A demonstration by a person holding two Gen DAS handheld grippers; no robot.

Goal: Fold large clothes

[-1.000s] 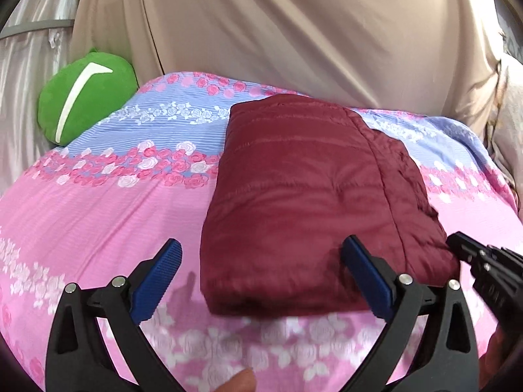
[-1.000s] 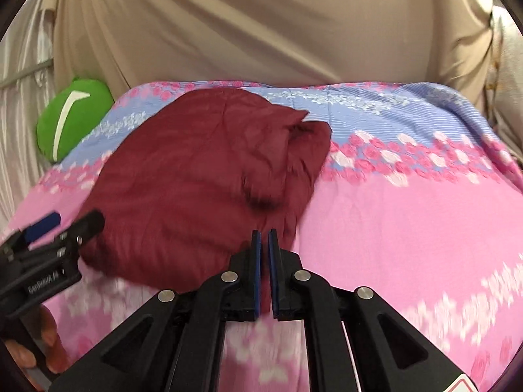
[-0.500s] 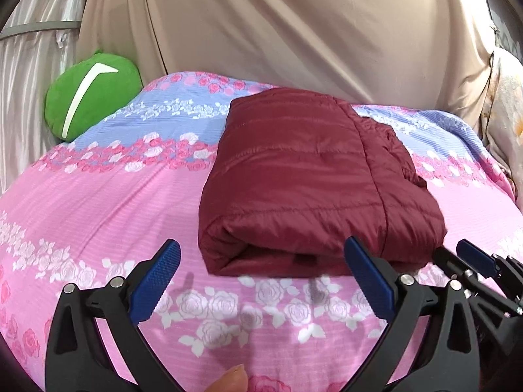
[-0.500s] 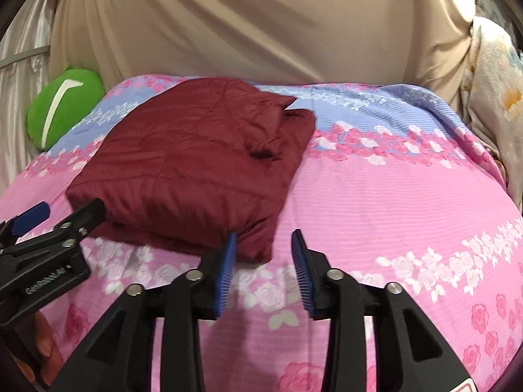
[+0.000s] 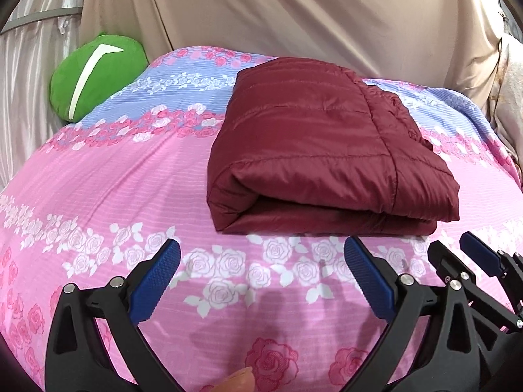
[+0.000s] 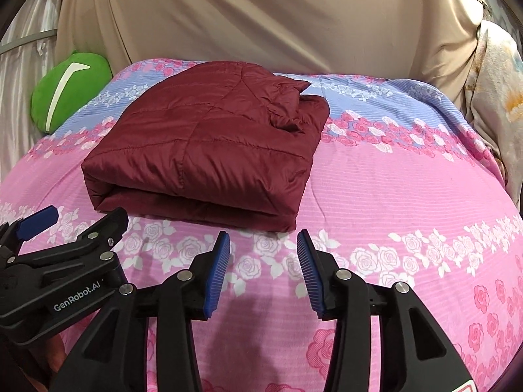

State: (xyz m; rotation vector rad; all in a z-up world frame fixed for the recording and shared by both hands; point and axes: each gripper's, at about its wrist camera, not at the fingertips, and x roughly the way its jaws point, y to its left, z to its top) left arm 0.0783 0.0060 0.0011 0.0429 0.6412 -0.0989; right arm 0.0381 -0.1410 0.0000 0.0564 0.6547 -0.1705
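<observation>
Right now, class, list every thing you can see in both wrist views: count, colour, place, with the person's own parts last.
Folded quilted jacket: one, maroon, lying on the bedspread, clear of both grippers.
Bedspread: one, pink and blue with roses, covering the bed.
Cushion: one, green with a white stripe, far left corner.
Drape: one, beige, behind the bed.
Flowered cloth: one, pale, right edge.
Left gripper: one, black with blue pads, open, empty.
Right gripper: one, same colours, open, empty.
Fingertip: one, bottom edge of the left view.
</observation>
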